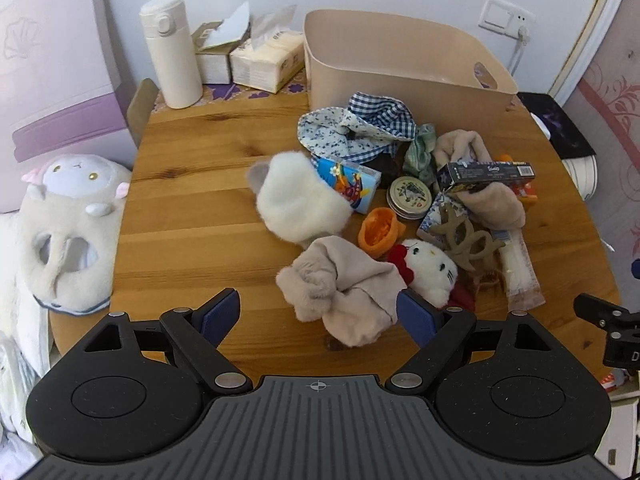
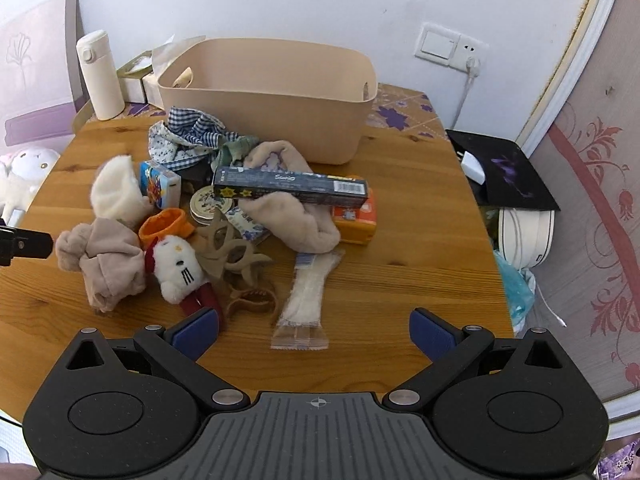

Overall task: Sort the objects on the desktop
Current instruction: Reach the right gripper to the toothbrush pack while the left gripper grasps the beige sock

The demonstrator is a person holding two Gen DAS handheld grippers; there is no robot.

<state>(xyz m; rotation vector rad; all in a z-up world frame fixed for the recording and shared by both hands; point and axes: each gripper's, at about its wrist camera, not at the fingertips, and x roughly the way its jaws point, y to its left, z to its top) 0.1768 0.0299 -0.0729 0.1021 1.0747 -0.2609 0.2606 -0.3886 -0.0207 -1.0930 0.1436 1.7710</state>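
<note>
Cluttered pile (image 1: 400, 200) before beige bin (image 2: 272, 96), thermos (image 1: 172, 50) aside

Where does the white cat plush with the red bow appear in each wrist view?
Left wrist view: the white cat plush lies lower centre-right, just above the right-hand jaw.
Right wrist view: it lies left of centre, above the left-hand jaw.
Shared landmark: the orange cup sits just behind it.

Round wooden table (image 2: 400, 280) w/ beige bin (image 2: 276, 108), white flask (image 2: 100, 76), tissue packs (image 1: 266, 58) & clutter pile (image 1: 384, 216).
</note>
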